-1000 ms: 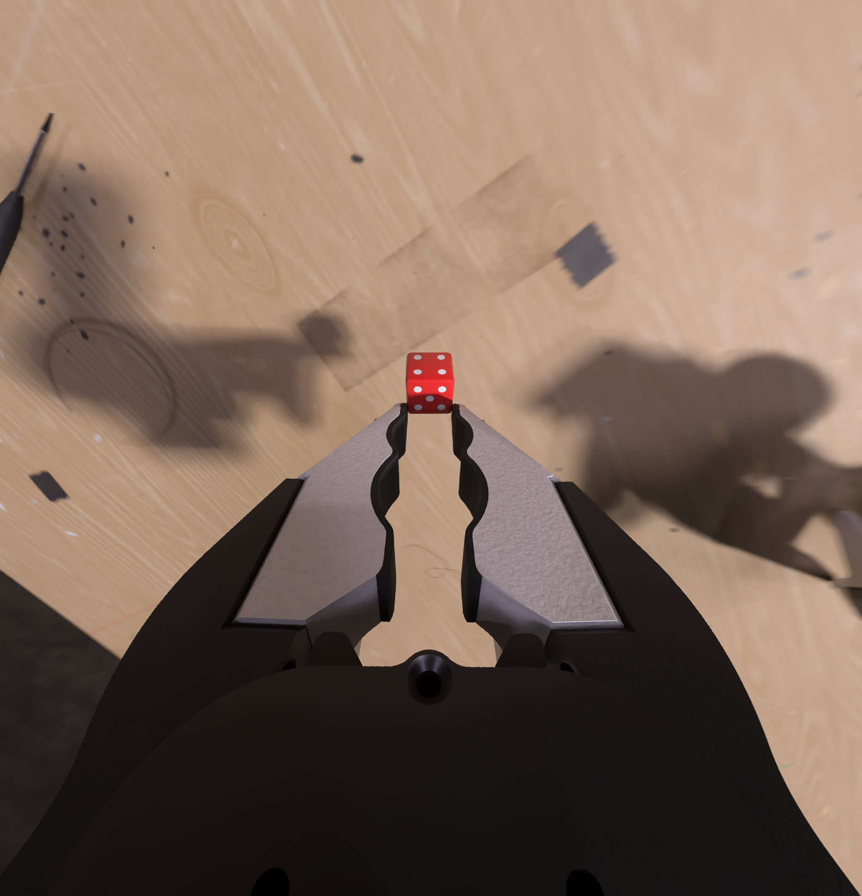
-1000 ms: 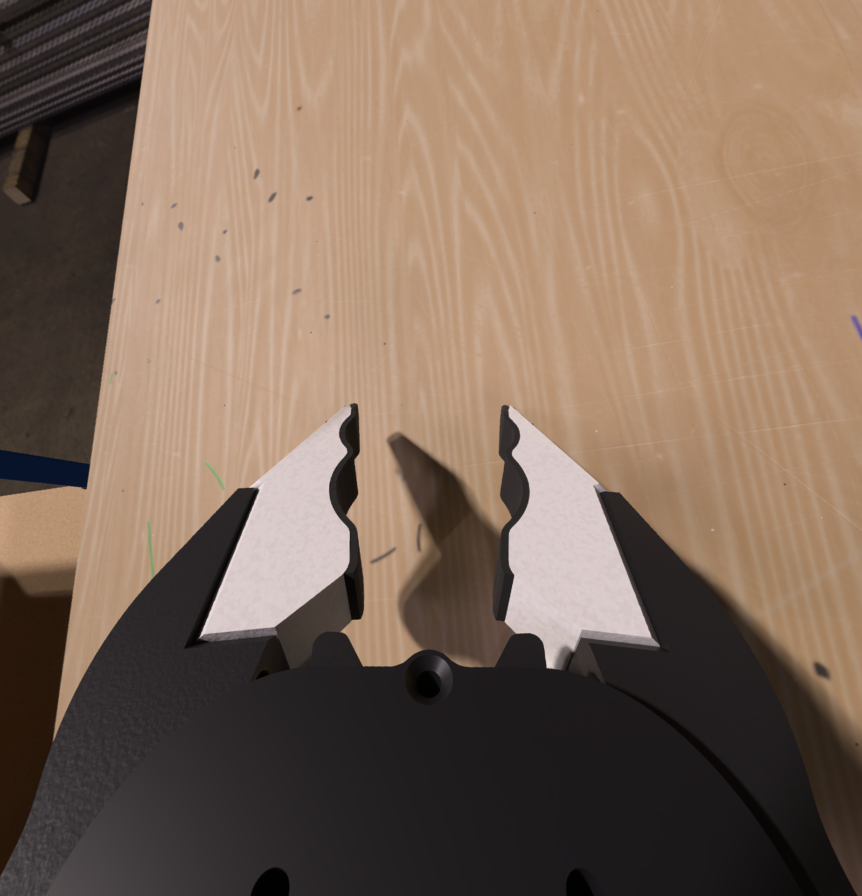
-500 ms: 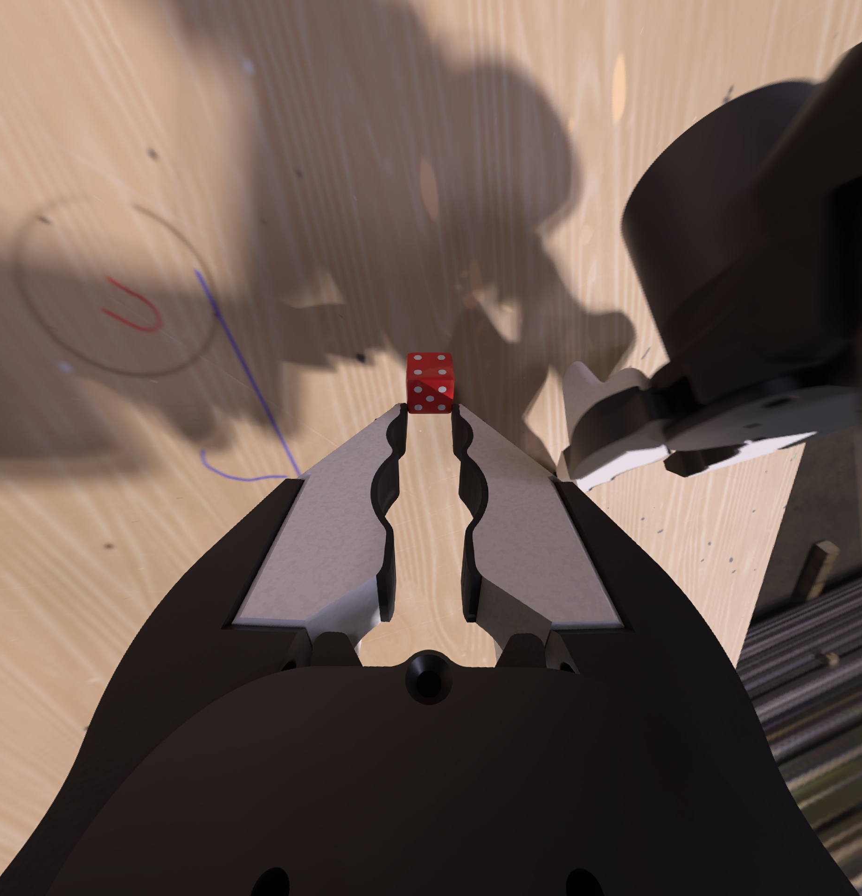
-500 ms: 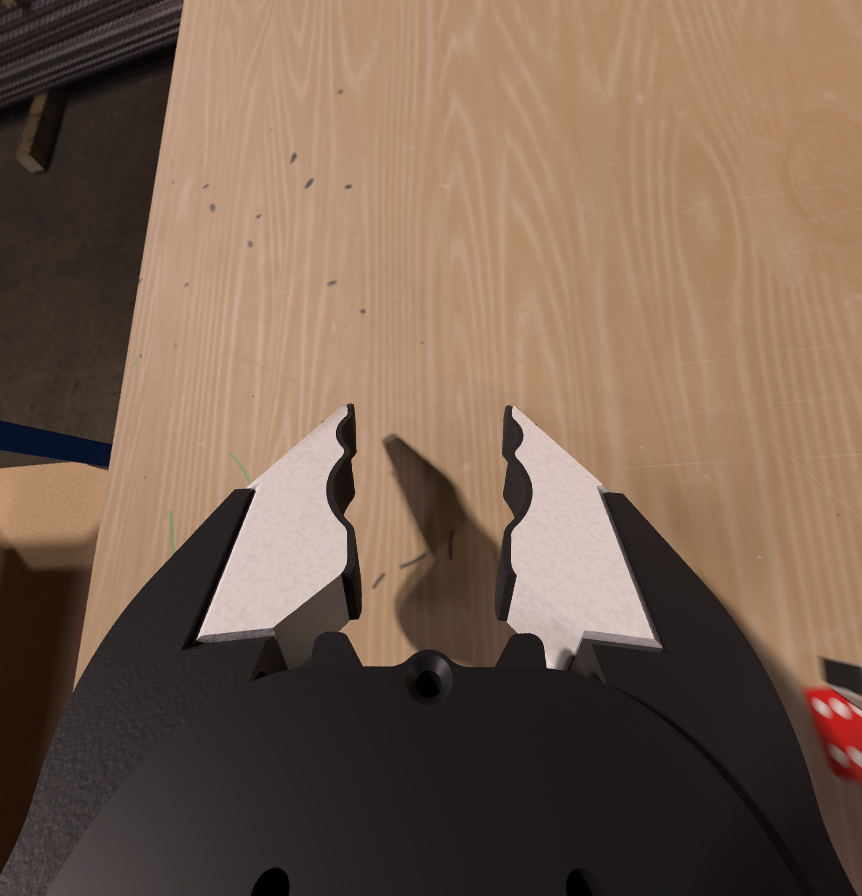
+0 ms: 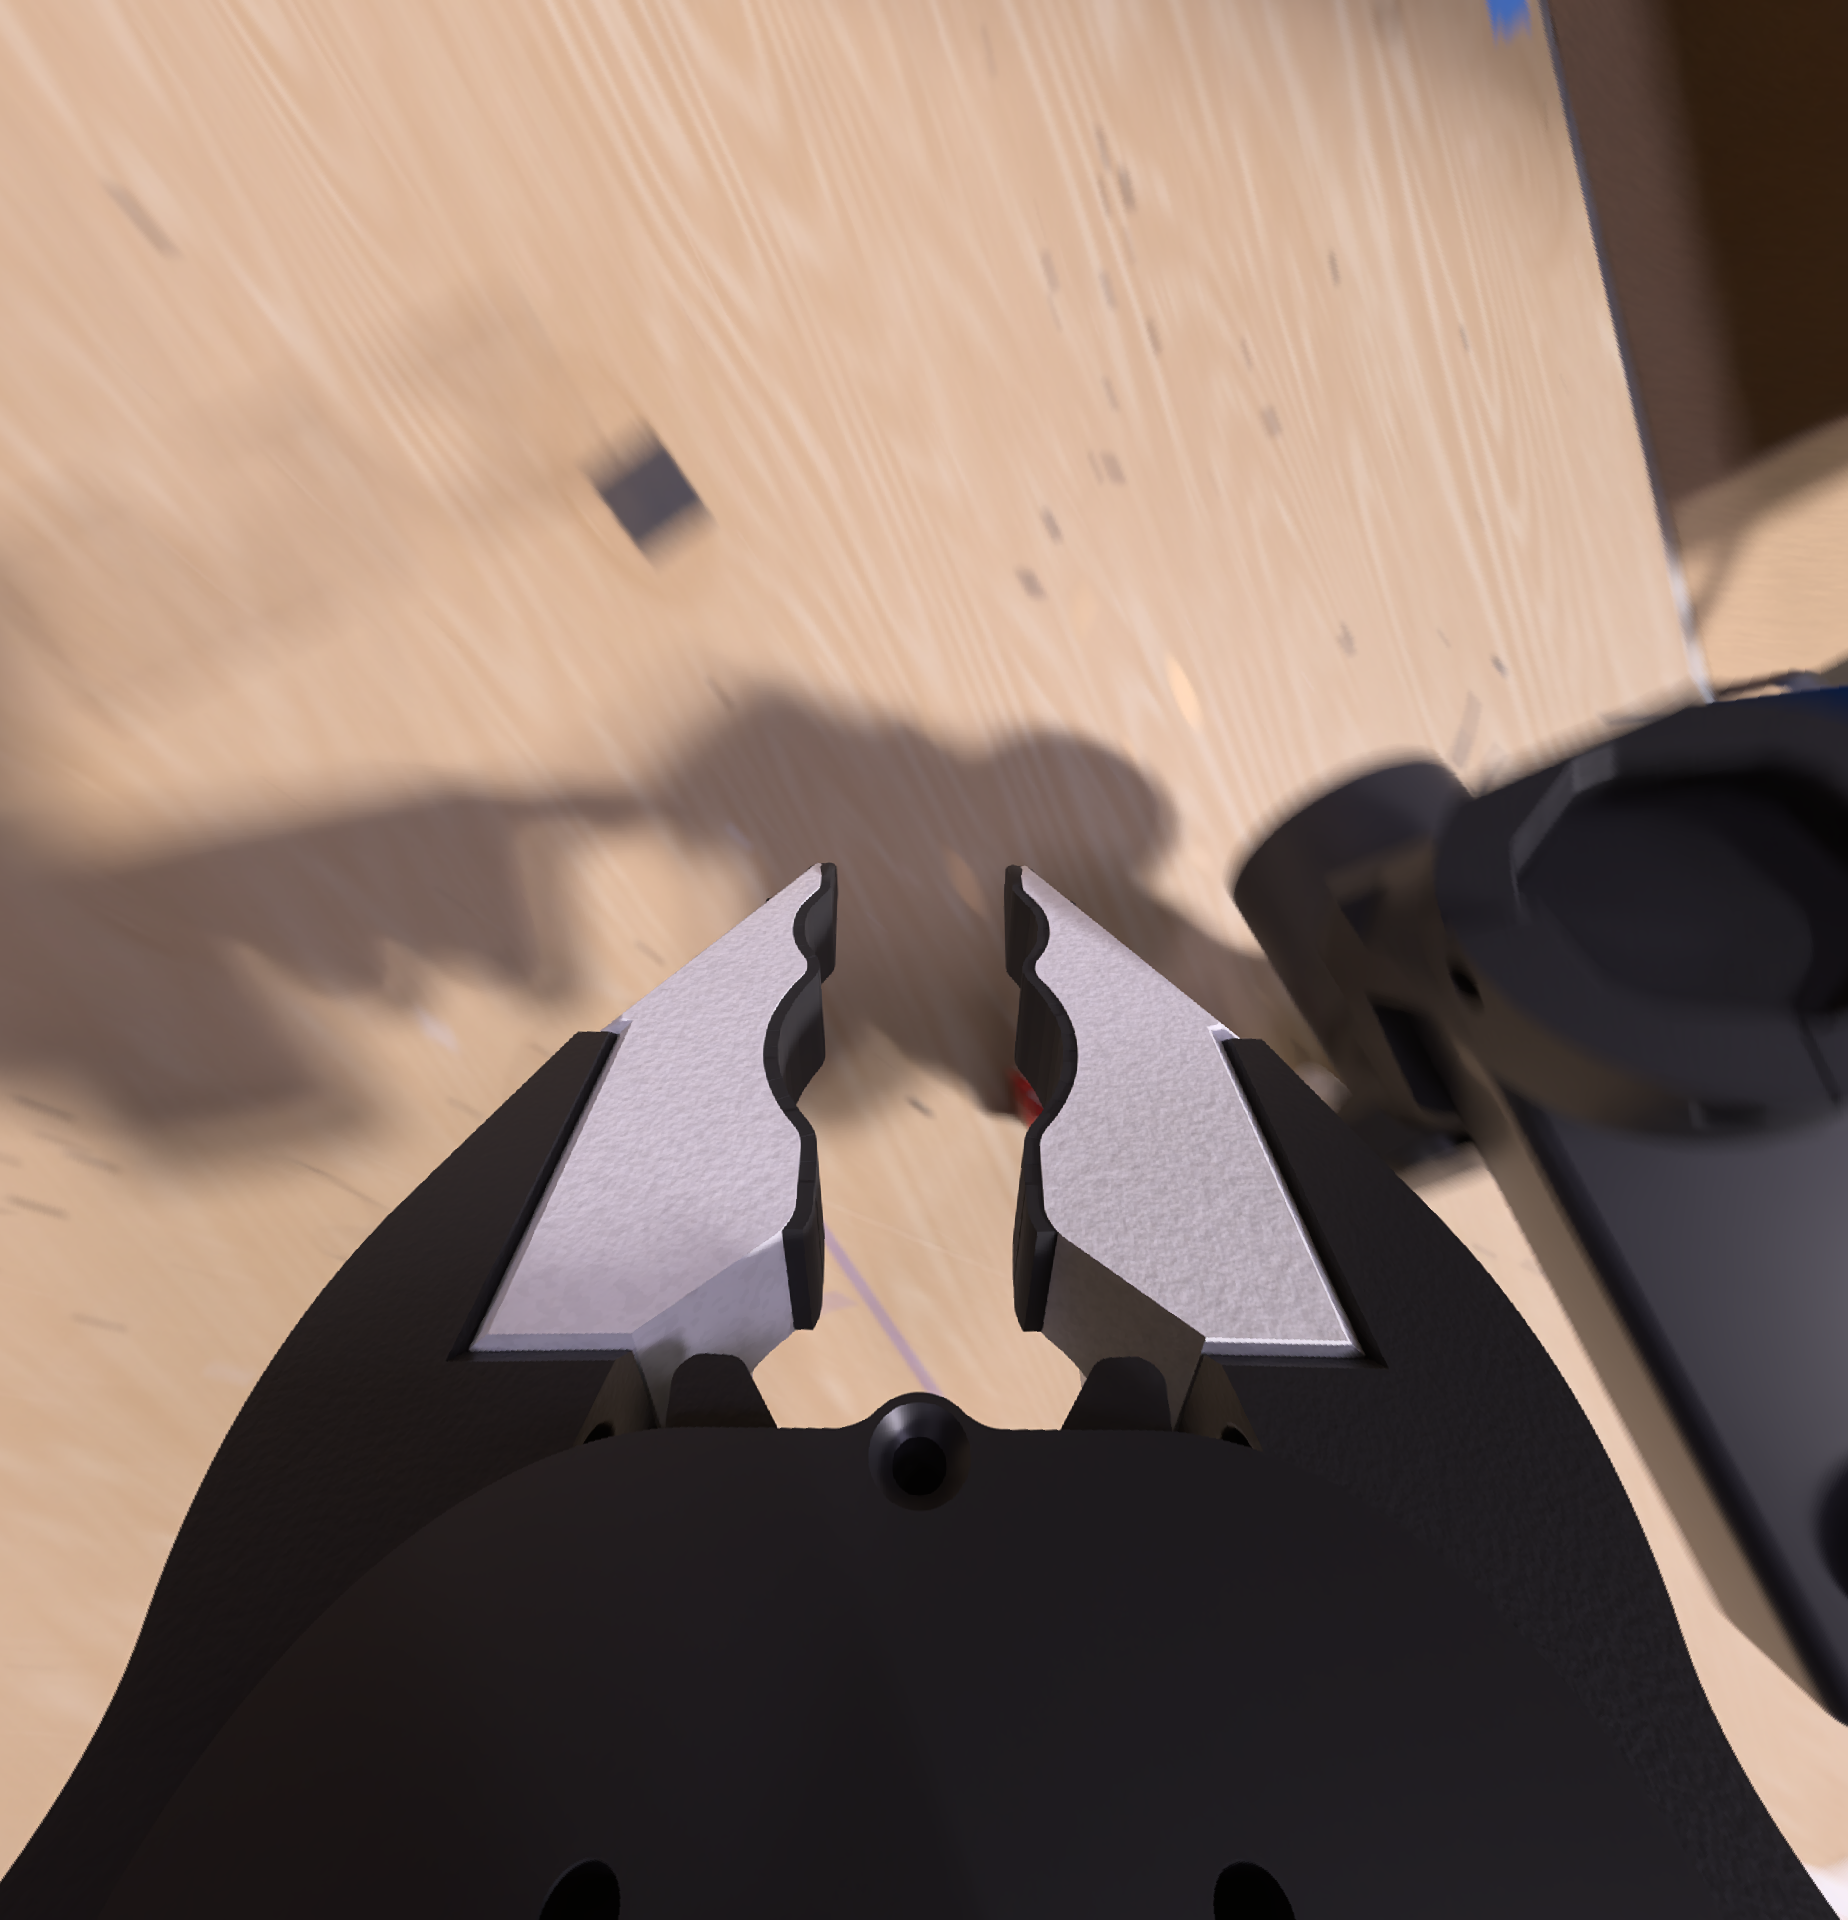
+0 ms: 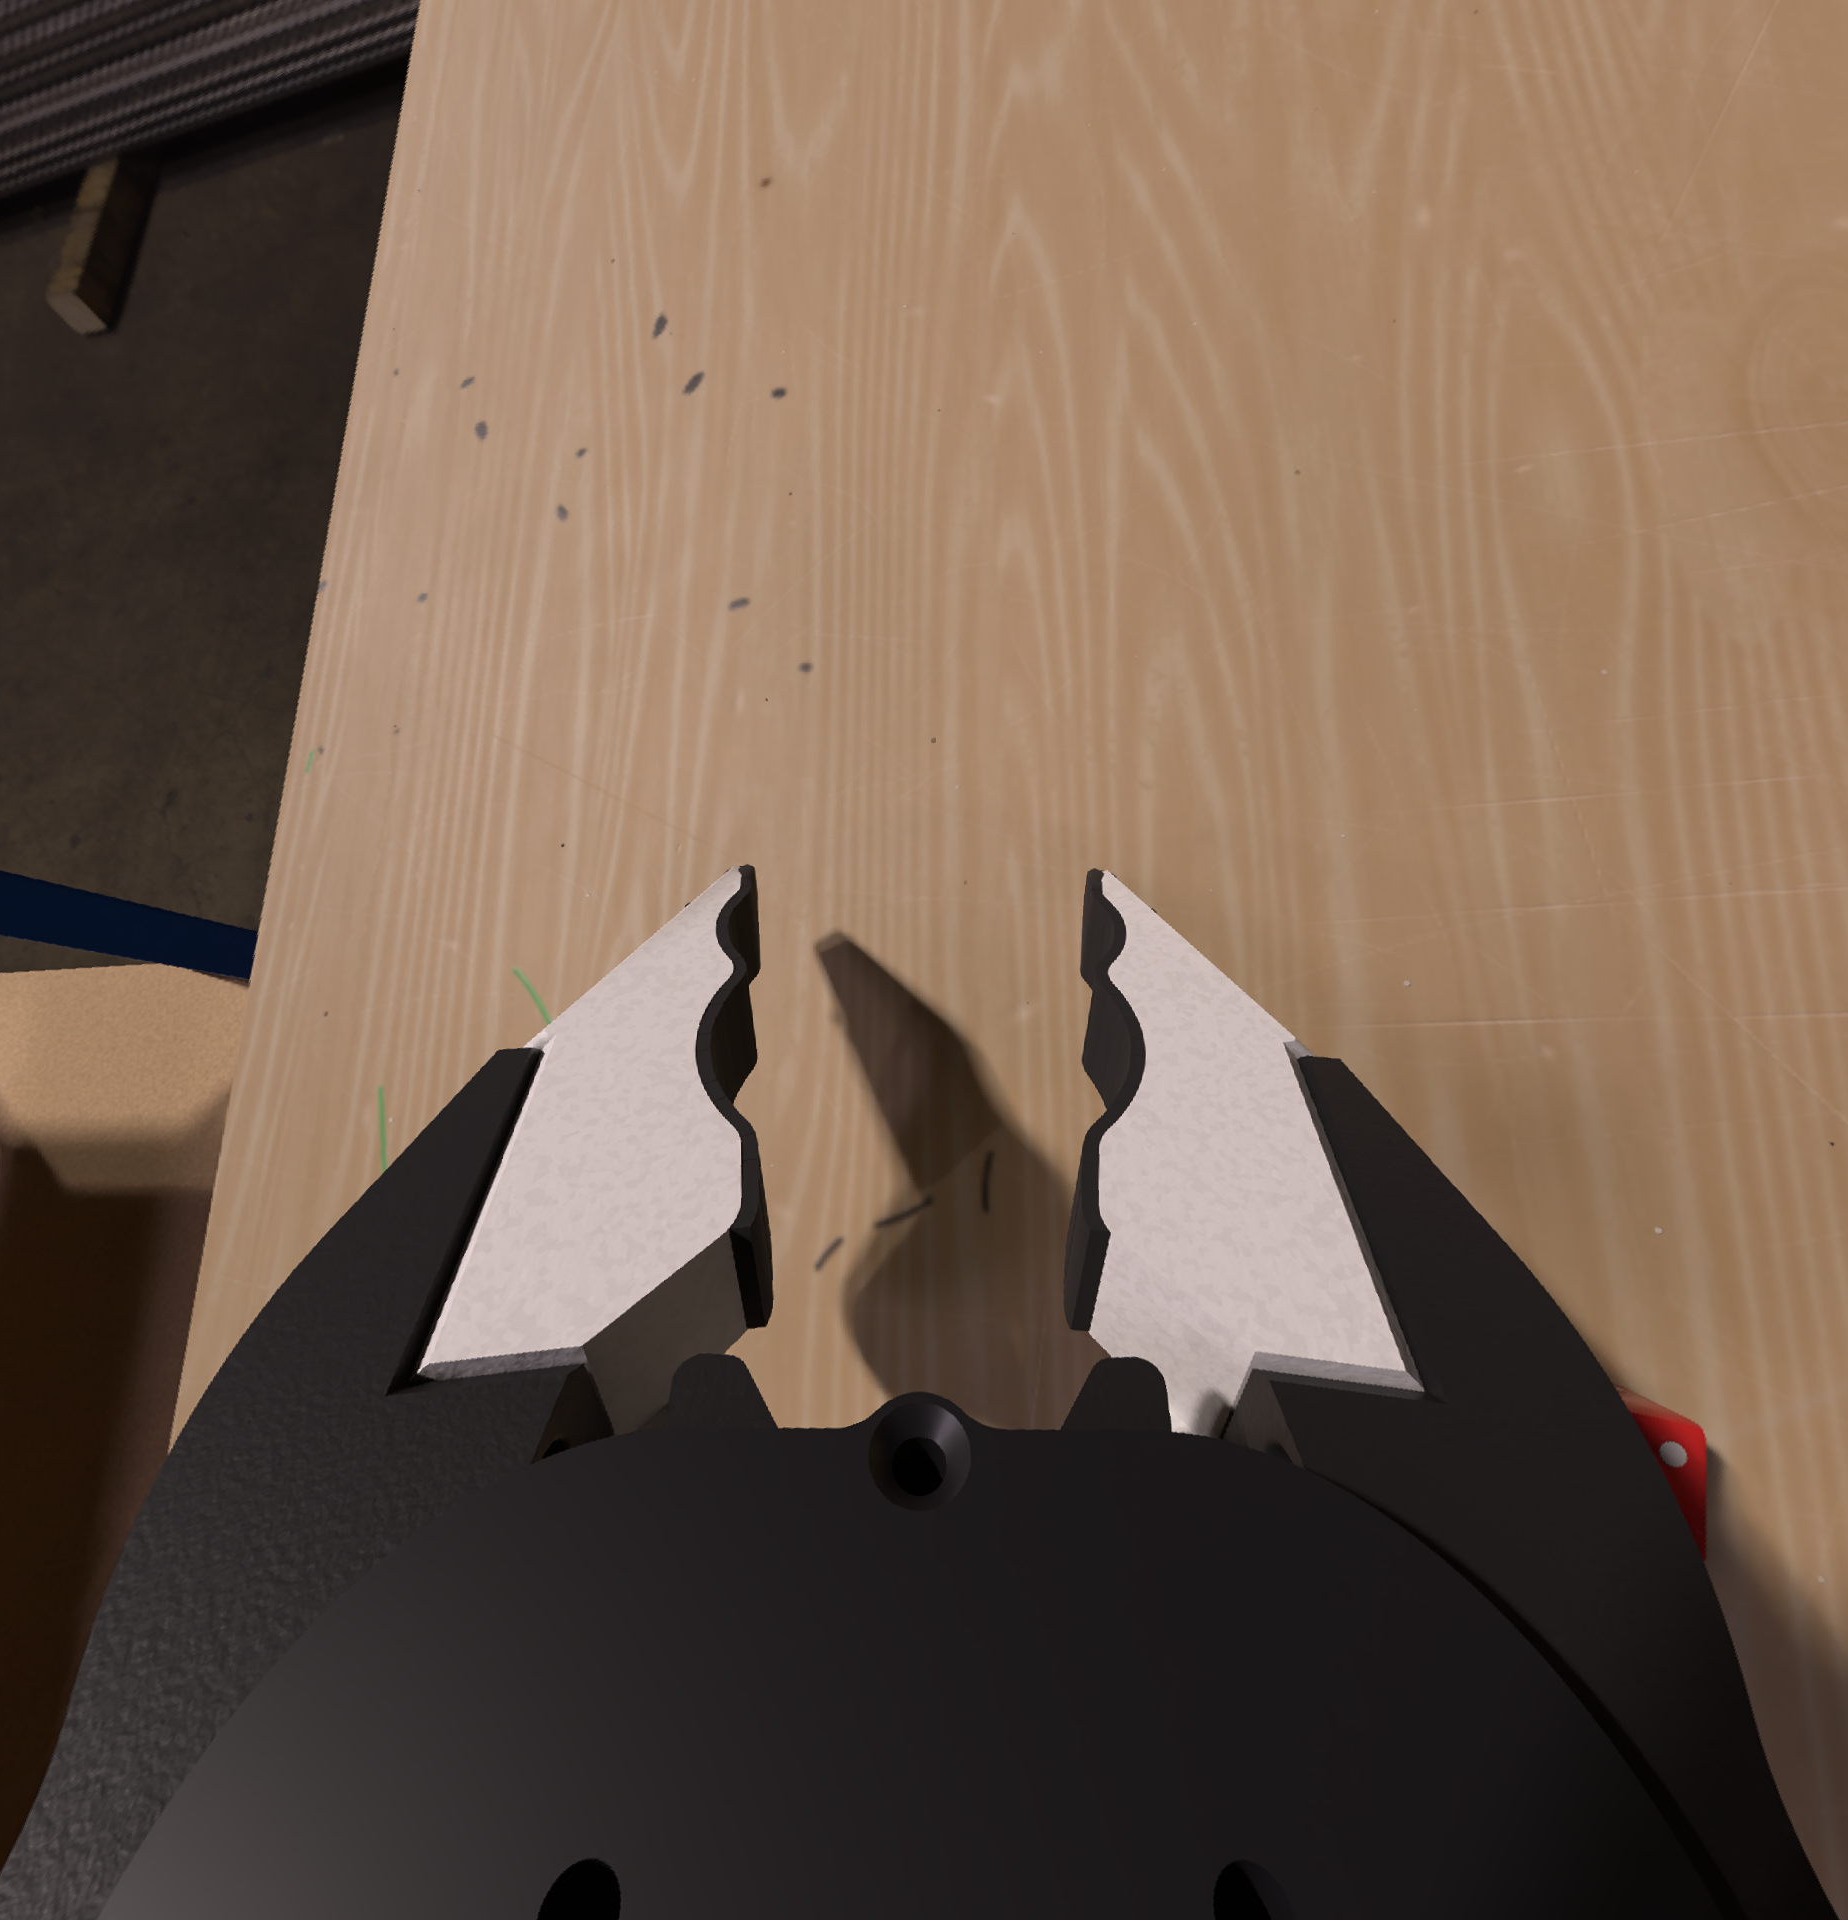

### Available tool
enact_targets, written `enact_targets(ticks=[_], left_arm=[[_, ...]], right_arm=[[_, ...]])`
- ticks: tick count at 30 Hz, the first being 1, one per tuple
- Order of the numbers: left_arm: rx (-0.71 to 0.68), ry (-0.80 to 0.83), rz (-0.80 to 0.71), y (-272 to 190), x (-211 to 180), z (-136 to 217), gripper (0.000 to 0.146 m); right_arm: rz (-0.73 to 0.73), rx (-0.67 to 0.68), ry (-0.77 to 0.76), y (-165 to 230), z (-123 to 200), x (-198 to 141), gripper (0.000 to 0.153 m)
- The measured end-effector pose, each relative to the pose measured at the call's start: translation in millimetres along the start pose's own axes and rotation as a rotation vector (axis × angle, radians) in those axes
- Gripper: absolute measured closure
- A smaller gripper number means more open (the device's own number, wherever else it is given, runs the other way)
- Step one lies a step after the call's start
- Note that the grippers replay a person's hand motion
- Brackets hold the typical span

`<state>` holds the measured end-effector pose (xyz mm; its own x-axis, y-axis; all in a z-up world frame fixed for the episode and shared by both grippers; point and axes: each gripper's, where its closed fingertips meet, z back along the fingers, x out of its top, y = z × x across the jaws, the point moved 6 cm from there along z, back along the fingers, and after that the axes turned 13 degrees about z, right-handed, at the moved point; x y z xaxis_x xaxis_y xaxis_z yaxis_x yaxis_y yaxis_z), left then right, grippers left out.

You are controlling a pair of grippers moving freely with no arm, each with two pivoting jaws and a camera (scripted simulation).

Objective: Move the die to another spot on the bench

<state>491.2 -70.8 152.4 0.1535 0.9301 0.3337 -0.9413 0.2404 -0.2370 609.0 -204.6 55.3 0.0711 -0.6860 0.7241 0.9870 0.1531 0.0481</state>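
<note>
Now both tongs are gaping empty: the left tongs [image 5: 920, 904] and right tongs [image 6: 918, 883] are hovering over the desk [image 6: 1211, 520], the die [image 6: 1668, 1455] lying just beside the right tongs' right edge.

I see a pale wooden bench [image 6: 1211, 520] with dark specks, a dark floor [image 6: 120, 571] beside it, and a cardboard box [image 6: 58, 1143].

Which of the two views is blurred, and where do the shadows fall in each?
Left wrist view: the bench is smeared by motion blur, the left claw stays sharp, and broad soft shadows cross the wood. Right wrist view: everything is sharp; the right claw casts one crisp dark shadow between its fingers; the red die peeks out at its right edge.
</note>
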Motion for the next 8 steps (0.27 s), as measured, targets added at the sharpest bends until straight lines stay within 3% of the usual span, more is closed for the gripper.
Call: enact_targets(ticks=[4, 8], left_arm=[[0.166, -0.152, -0.202, 41.3, 91.5, 6.3, 0.111], [0.291, -0.132, -0.268, 100.0, 154.8, -26.4, 0.107]], right_arm=[[0.001, -0.003, -0.001, -0.1, 0.0, -0.1, 0.091], [0.001, -0.001, -0.005, -0.3, 0.1, -0.4, 0.091]])
